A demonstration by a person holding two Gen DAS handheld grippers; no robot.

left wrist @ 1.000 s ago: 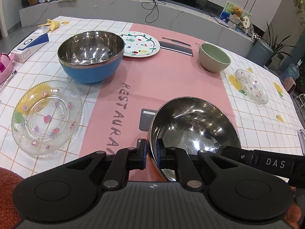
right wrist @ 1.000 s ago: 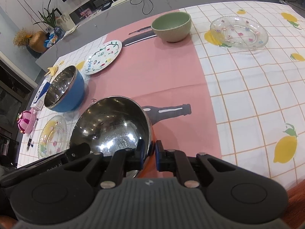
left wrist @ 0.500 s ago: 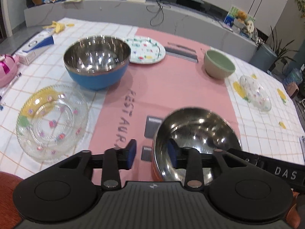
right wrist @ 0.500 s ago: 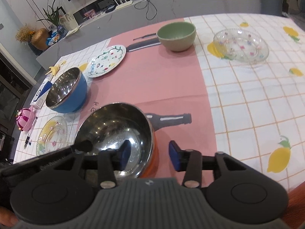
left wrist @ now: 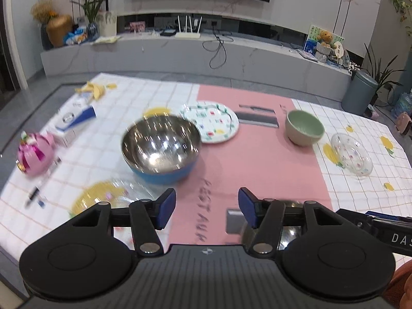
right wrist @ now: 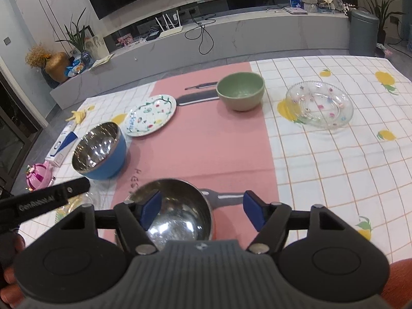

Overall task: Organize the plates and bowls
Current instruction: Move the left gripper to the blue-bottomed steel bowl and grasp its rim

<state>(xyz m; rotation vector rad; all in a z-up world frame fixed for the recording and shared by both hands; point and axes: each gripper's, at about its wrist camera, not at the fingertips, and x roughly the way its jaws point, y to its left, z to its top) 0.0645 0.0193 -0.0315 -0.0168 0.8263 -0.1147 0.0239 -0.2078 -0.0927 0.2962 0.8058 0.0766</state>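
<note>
Orange-sided steel bowl (right wrist: 177,216) sits on the pink runner (right wrist: 211,139), released; the left gripper (left wrist: 206,207) and right gripper (right wrist: 203,209) have just been opening, and their jaws stand wide with nothing pressed. Beyond the bowl, left, stands the blue bowl (right wrist: 99,150). Nesting likely comes next: lift clear of the rim first.

Two wrist views angled down, sharing the tablecloth (left wrist: 257,154)
</note>
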